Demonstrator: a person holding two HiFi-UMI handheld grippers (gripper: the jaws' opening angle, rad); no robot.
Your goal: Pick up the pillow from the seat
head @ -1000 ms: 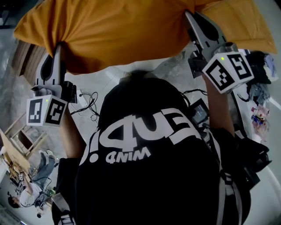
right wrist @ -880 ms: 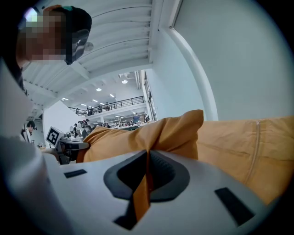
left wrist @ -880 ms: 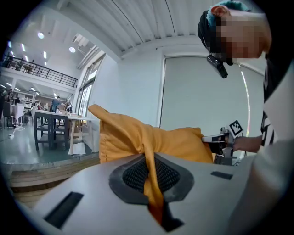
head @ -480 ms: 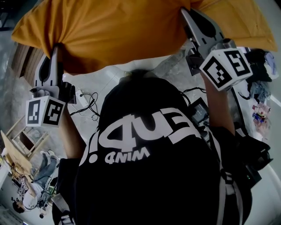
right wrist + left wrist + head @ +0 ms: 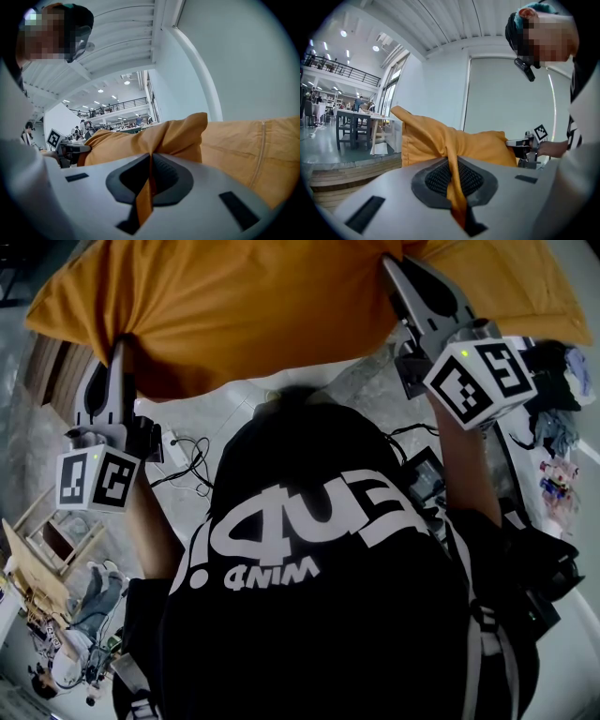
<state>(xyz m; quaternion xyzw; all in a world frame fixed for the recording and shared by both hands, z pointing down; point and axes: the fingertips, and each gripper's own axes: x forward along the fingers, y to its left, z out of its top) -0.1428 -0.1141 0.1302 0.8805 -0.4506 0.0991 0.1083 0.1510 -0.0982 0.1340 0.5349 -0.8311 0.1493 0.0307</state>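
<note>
Two tongs [image 5: 119, 341] [image 5: 391, 262] on orange pillow [image 5: 253, 306]

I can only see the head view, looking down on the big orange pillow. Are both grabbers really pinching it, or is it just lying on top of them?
Observer: Really pinching. In the left gripper view, the left gripper has its fingers shut on a thin fold of the pillow.
Operator: And the other one?
Observer: It's the same in the right gripper view. The right gripper has an orange fold squeezed between its shut fingers.
Operator: What's behind the pillow?
Observer: The left gripper view shows tables beyond it, and a balcony railing high up.
</note>
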